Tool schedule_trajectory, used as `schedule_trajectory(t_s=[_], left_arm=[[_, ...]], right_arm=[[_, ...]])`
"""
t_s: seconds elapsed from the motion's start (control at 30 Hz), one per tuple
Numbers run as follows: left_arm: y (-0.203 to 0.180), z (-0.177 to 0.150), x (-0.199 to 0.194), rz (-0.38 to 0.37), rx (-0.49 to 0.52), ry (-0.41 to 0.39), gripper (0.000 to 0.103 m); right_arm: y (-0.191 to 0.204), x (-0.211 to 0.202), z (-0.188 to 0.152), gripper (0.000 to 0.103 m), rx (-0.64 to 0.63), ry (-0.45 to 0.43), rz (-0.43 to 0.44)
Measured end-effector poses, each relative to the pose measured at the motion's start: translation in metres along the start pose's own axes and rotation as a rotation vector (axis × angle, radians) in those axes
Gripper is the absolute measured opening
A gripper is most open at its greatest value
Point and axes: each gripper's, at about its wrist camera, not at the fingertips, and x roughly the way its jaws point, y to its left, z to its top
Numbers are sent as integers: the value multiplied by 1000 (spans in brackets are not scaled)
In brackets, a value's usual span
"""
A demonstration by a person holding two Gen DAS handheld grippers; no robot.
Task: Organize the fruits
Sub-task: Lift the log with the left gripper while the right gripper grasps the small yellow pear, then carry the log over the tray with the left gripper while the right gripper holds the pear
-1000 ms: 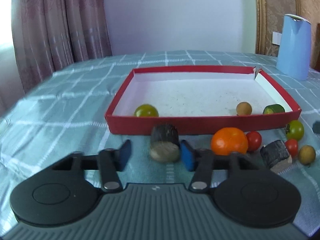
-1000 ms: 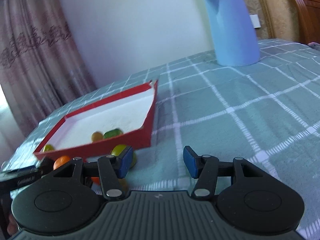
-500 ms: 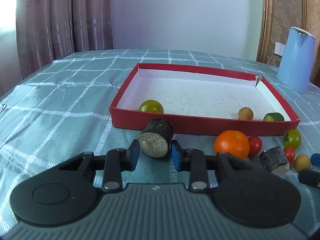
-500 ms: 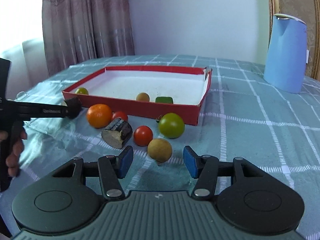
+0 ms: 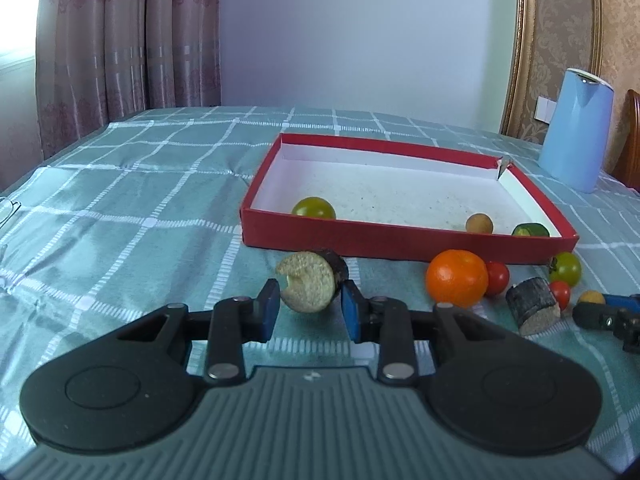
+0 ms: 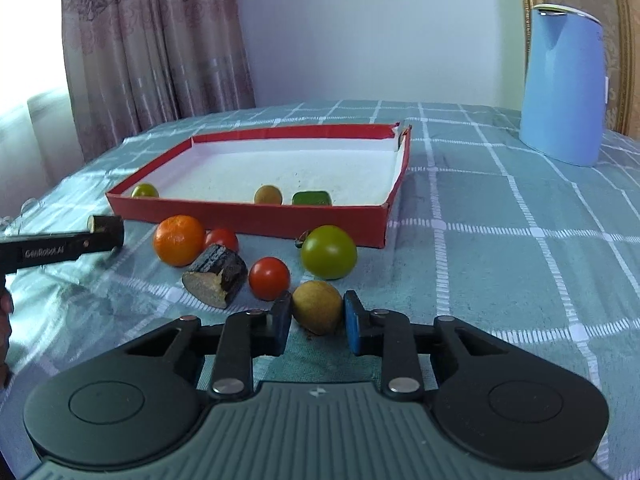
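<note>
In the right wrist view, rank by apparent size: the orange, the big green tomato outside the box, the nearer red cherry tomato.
1. orange and big green tomato: look alike; the tomato sits nearer the camera, so unranked.
2. nearer red cherry tomato: clearly smallest.

Orange (image 6: 179, 240), tomatoes (image 6: 269, 278) loose before red tray (image 6: 256, 216), three fruits inside

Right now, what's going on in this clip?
A person is sorting fruit into a red box with two handheld grippers. The left gripper is closed around a dark-skinned cut chunk just in front of the box. The right gripper brackets a small tan round fruit on the tablecloth. An orange, two red tomatoes and a green tomato remain outside.
</note>
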Motion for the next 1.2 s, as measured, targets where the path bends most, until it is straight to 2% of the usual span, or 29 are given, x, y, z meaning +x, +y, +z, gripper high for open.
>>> schedule_trajectory(t_s=[0.27, 0.47, 0.63, 0.77, 0.8, 0.87, 0.9, 0.93, 1.03, 1.2], left_arm=[[4, -6, -17, -20, 20, -38, 29], [0, -7, -22, -5, 36, -55, 28], [-6, -8, -21, -3, 52, -46, 25], [-6, -11, -15, -11, 45, -10, 28], [-5, -12, -15, -13, 41, -7, 30], [-3, -12, -16, -3, 25, -14, 46], [-2, -11, -18, 1, 20, -24, 66], [-1, -11, -20, 6, 16, -39, 80], [-5, -10, -24, 17, 45, -76, 81], [-13, -4, -10, 34, 71, -36, 78]], right_arm=[[-5, -7, -1, 27, 38, -42, -1], [-8, -9, -2, 27, 57, -60, 1], [-12, -10, -2, 27, 76, -66, 12], [-13, -10, -2, 27, 88, -66, 20], [-14, -10, -3, 27, 90, -66, 22], [-14, -10, -3, 27, 93, -65, 24], [-14, -10, -3, 27, 93, -65, 25], [-14, -10, -3, 27, 93, -65, 26], [-15, -10, -3, 27, 94, -63, 28], [-16, -9, -3, 27, 102, -65, 32]])
